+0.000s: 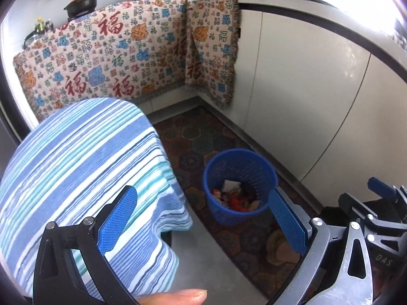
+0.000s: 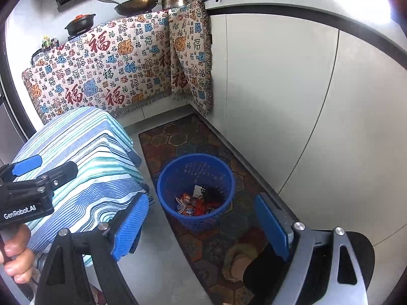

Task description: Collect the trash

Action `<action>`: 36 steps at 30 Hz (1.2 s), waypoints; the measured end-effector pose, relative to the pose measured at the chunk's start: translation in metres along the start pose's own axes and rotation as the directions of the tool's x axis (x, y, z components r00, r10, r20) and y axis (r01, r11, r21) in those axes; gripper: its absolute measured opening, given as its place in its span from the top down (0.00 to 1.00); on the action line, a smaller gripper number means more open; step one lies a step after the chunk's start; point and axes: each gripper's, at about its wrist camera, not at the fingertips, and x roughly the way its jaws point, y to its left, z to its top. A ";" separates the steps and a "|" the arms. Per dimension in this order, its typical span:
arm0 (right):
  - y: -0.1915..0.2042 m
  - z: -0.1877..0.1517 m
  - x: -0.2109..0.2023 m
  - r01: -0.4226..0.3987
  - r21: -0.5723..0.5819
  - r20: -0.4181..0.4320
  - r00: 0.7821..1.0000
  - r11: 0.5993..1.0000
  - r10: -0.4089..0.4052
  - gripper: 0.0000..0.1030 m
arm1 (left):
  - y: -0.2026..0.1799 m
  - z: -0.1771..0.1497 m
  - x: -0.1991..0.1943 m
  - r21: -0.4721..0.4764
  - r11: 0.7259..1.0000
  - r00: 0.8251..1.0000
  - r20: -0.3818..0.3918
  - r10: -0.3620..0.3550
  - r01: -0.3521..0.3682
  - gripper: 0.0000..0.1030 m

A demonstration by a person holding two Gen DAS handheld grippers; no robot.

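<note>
— Where is the basket [image 2: 195,190]?
— At twelve o'clock from my right tool [image 2: 201,226], on the mat [image 2: 211,249], with trash [image 2: 195,204] inside it.
— And around it?
— The covered table [image 2: 84,167] at nine o'clock, cabinets [image 2: 292,96] at three, pans [image 2: 137,3] on the bench behind.

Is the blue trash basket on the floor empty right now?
No, the blue trash basket already holds red and white wrappers at its bottom, seen from the right wrist view.
</note>
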 end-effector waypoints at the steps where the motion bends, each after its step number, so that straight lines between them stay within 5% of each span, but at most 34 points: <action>1: 0.002 0.000 -0.003 0.005 -0.009 0.011 1.000 1.000 -0.005 0.15 | 0.001 -0.001 0.000 -0.001 1.000 1.000 -0.001 0.001 -0.001 0.00; 36: 0.012 0.001 0.001 0.057 -0.076 0.022 0.998 0.996 -0.055 0.15 | 0.001 -0.003 0.009 0.030 0.999 1.000 -0.019 0.020 -0.019 0.00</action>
